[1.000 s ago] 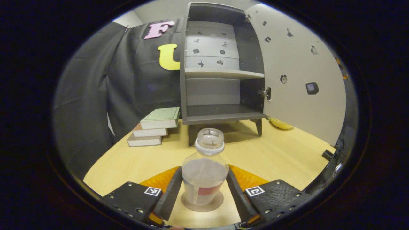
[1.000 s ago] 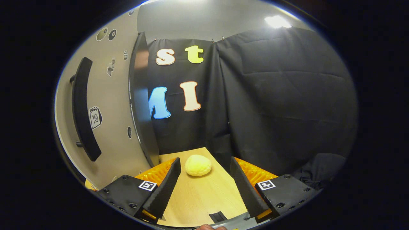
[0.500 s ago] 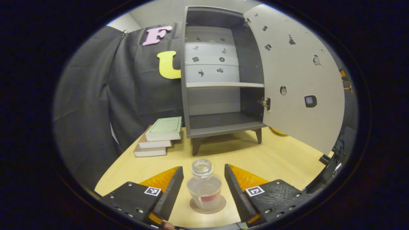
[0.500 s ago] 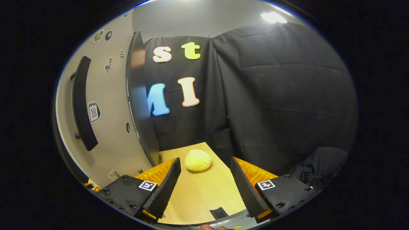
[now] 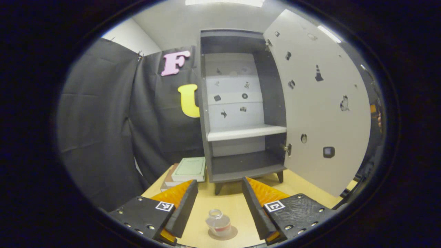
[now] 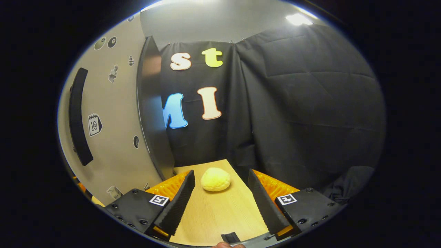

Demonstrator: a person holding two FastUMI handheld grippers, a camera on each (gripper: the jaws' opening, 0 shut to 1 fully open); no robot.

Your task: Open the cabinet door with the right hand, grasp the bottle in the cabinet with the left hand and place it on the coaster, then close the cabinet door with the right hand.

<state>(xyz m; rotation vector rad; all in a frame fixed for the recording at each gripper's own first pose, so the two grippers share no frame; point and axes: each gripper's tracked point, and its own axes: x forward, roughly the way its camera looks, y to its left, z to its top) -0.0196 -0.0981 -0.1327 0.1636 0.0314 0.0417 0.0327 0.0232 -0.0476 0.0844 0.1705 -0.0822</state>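
A small clear bottle (image 5: 218, 223) with a red label band stands upright on a round brown coaster (image 5: 231, 234) on the wooden table. My left gripper (image 5: 219, 199) hangs open above and behind it, touching nothing. The grey cabinet (image 5: 237, 106) stands at the back with bare shelves, and its pale door (image 5: 317, 103) is swung wide to the right. In the right gripper view the door's outer face (image 6: 110, 127) with its long dark handle (image 6: 78, 117) is at the left. My right gripper (image 6: 220, 196) is open over the table, apart from the door.
A stack of books (image 5: 187, 170) lies left of the cabinet's legs. A yellow bun-like object (image 6: 215, 179) rests on the table (image 6: 213, 213) beyond my right gripper's fingers. Black cloth walls close in the table's far edges.
My left gripper has let go of the bottle and drawn back and up, leaving it on the coaster. The right gripper has shifted only slightly beside the open door.
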